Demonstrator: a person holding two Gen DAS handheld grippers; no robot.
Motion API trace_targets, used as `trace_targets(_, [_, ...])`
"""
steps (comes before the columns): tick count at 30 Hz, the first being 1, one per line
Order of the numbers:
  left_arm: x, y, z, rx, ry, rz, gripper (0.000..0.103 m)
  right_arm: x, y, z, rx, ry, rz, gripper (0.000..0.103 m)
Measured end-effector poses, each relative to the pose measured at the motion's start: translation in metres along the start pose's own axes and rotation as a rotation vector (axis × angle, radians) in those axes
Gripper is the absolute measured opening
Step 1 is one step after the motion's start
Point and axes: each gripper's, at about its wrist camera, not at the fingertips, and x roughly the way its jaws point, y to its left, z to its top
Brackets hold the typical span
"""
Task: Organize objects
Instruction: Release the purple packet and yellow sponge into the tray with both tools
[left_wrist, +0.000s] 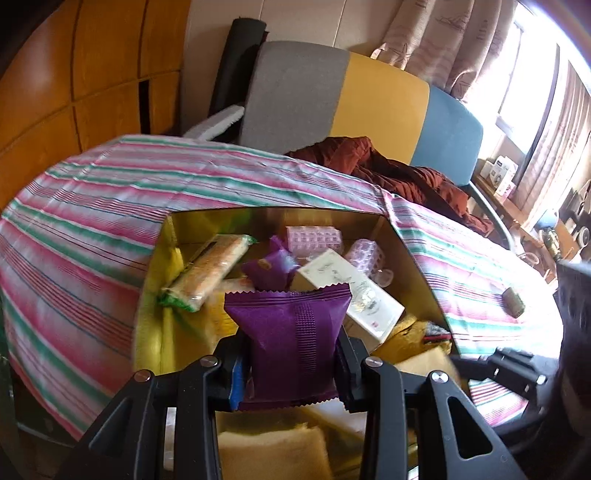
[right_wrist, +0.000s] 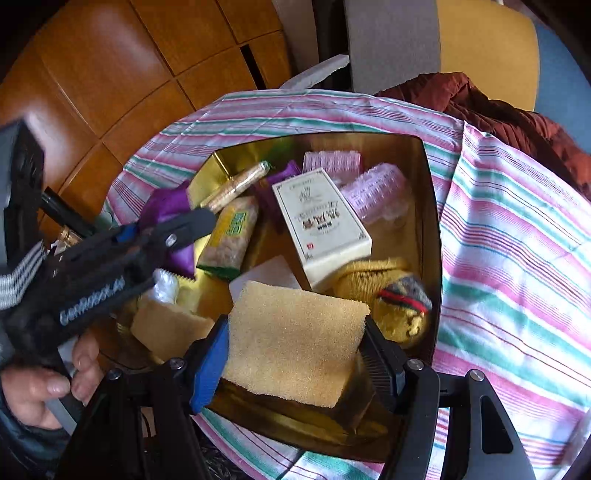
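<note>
- Purple crinkle-edged foil snack packet: you have it clamped upright between the narrowed jaws of your left gripper, hanging over the near-left part of the open gold-lined box.
- Its long axis runs away from the claw, toward the box's far wall; the drop is straight ahead and down.
- Left to right in the box: green-ended cracker pack, white printed carton, pink rollers, yellow knitted piece.
- Open floor appears only along the left wall, I judge; the middle is crowded.
- Your right gripper is closed on a tan rectangular sponge, over the near edge.
- The two tools sit close; keep clear of the box rim.
</note>
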Motion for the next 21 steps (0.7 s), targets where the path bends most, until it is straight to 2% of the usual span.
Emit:
trace_targets(2, [0.003, -0.002, 0.001, -0.024, 0.019, -0.042, 0.037, -0.001, 0.000, -0.004, -0.008, 0.000, -0.026, 0.068])
trace_targets(7, [0.009, -0.011, -0.005, -0.001, 0.041, -0.054, 0.037, 0.001, -0.009, -0.012, 0.016, 0.007, -0.050, 0.069])
trace_targets(14, [0.015, -0.007, 0.017, 0.015, -0.006, 0.005, 0.037, 0.003, -0.010, -0.017, 0.005, 0.015, -0.060, 0.069])
trace_targets(16, [0.019, -0.007, 0.024, 0.014, -0.004, 0.016, 0.038, 0.006, -0.008, -0.019, -0.004, 0.026, -0.057, 0.072])
trace_targets(18, [0.022, -0.007, 0.027, 0.004, 0.009, 0.016, 0.051, 0.006, -0.008, -0.021, 0.004, 0.022, -0.062, 0.079])
trace_targets(21, [0.024, -0.006, 0.023, -0.008, 0.026, 0.021, 0.056, 0.004, -0.011, -0.023, 0.023, 0.016, -0.048, 0.080])
